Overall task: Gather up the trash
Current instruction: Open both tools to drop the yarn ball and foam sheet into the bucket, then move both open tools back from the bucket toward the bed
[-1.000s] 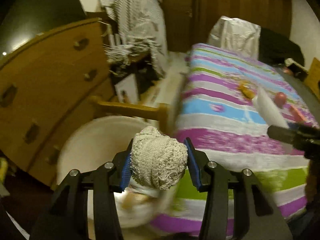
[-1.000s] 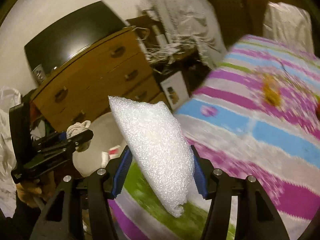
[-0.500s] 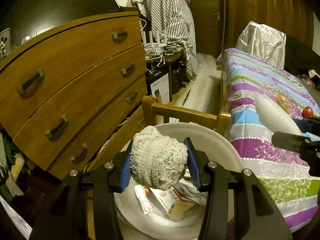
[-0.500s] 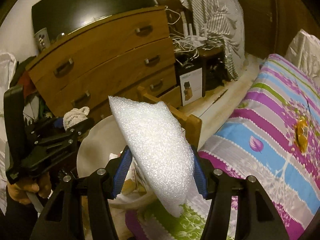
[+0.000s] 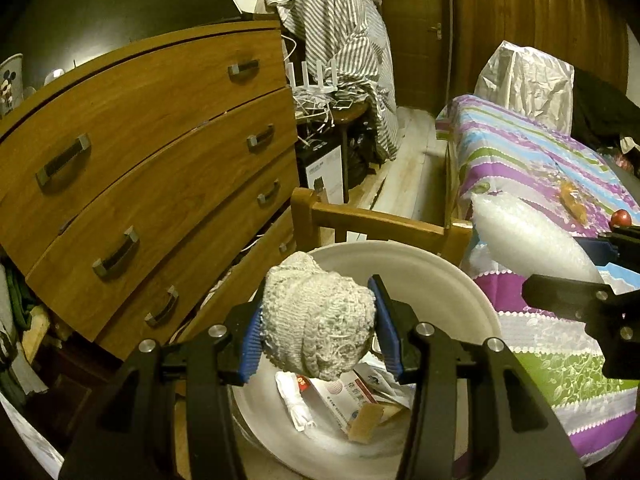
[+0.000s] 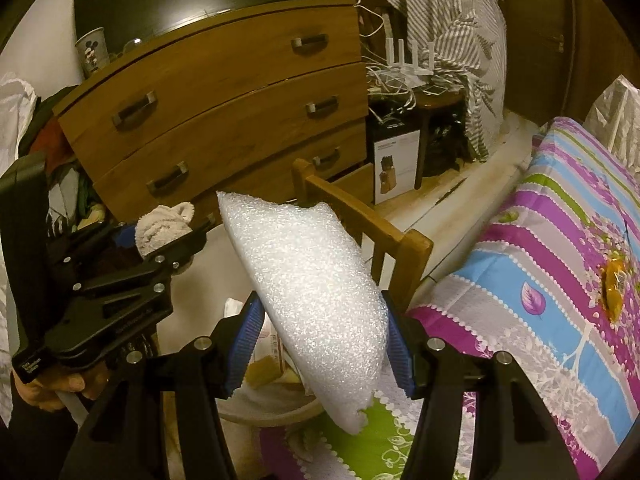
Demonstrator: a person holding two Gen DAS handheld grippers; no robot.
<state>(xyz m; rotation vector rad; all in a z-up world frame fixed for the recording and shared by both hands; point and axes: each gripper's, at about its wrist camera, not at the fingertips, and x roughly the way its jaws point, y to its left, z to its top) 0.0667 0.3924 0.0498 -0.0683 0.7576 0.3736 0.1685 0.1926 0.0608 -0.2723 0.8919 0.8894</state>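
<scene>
bedroom with a wooden dresser [image 5: 160,152] at left and a striped bed [image 5: 540,184] at right. lower centre, the left gripper [image 5: 318,330] clenches a balled grey knit rag [image 5: 316,320] over a white bin [image 5: 432,280] already holding paper scraps. the right gripper [image 6: 318,344] clamps a white foam sheet [image 6: 308,280] beside it. both pieces remain undropped; an orange wrapper [image 6: 614,284] waits on the bed.

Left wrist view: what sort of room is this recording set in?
Most likely a lived-in bedroom: a bed with a striped floral cover, a wooden chest of drawers, and striped clothes hung up by a dark wooden door.
</scene>
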